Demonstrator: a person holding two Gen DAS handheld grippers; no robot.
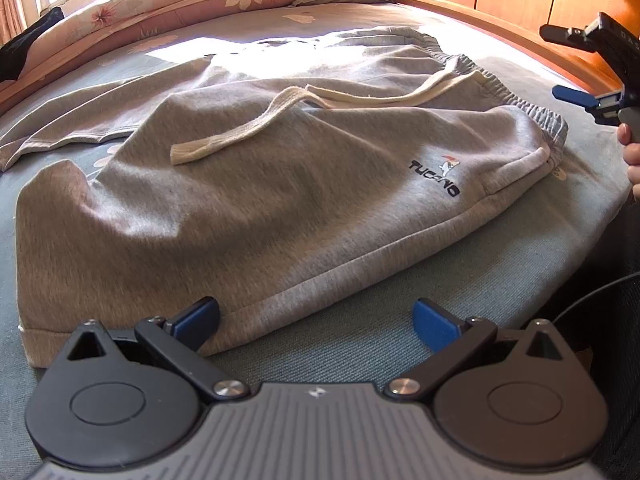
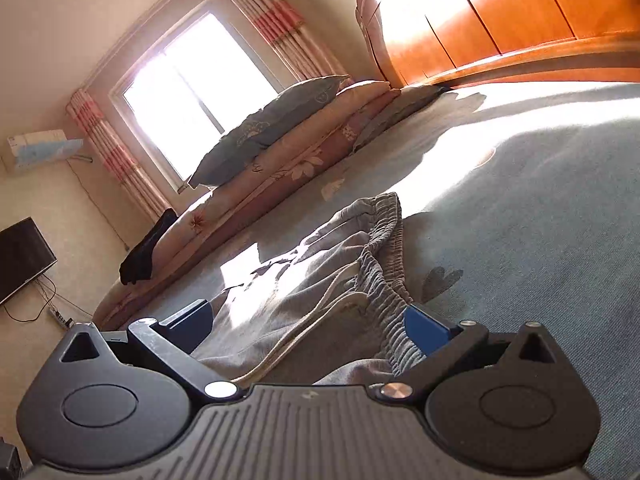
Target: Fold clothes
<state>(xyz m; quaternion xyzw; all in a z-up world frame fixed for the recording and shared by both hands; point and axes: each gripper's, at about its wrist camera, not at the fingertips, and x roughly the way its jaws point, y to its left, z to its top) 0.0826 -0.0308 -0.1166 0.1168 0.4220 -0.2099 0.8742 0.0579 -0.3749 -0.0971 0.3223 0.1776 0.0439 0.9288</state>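
Grey shorts (image 1: 280,184) lie flat on bed (image 1: 360,360), near its front edge; long axis runs hem to waistband (image 2: 384,280) along that edge. We see left tongs (image 1: 316,322) wide open, empty, at hem, left fingertip touching cloth. Right tongs (image 2: 308,326) wide open, empty, straddling waistband end. Drawstring (image 1: 240,132) loose on top. Far leg partly hidden; whether right tongs touch cloth unclear.

I can read one word, "TUCANO", in dark letters on my grey shorts (image 1: 280,184), under a little bird picture.
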